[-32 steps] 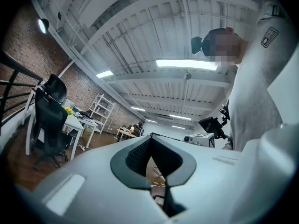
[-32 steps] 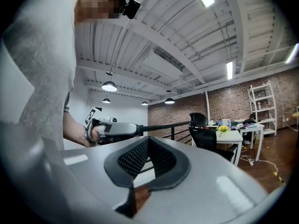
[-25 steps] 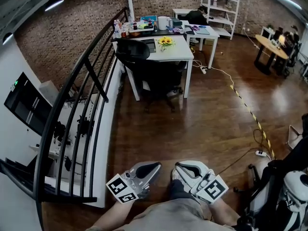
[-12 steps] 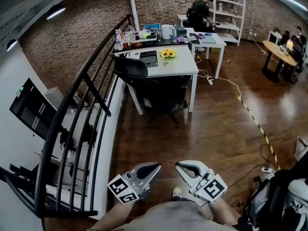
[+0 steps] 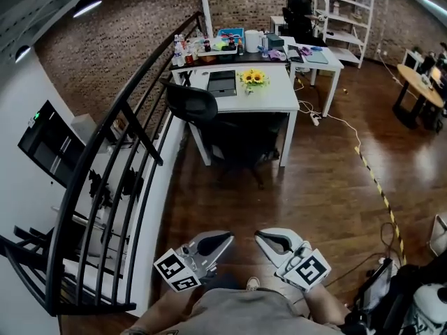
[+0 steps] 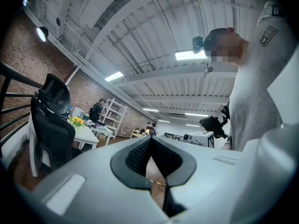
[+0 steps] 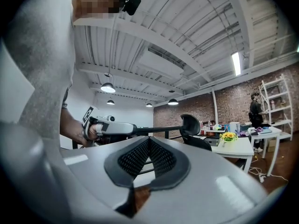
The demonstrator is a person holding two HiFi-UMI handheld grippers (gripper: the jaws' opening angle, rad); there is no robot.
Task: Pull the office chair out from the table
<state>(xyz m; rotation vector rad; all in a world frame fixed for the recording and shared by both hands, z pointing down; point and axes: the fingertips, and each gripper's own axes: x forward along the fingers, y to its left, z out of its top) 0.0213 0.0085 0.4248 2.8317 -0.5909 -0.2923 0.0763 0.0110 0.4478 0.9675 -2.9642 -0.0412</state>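
The black office chair (image 5: 202,121) stands tucked under the white table (image 5: 269,102) at the far side of the wood floor, its headrest at the table's left end. Both grippers are low in the head view, far short of the chair. My left gripper (image 5: 227,238) is shut and holds nothing; in the left gripper view its jaws (image 6: 150,138) meet, with the chair (image 6: 53,125) far off at left. My right gripper (image 5: 259,236) is likewise shut and empty; beyond its jaws (image 7: 149,139) the right gripper view shows the chair (image 7: 198,136) and the table (image 7: 236,147).
A black stair railing (image 5: 126,138) runs along the left. A yellow-black cable strip (image 5: 377,183) crosses the floor at right. Sunflowers (image 5: 253,77) and clutter sit on the table. A person (image 5: 299,5) stands by white shelves (image 5: 346,12). A round table (image 5: 419,82) is at far right.
The table and chair have come nearer and sit lower in the head view as I walk toward them. Both grippers stay shut and side by side.
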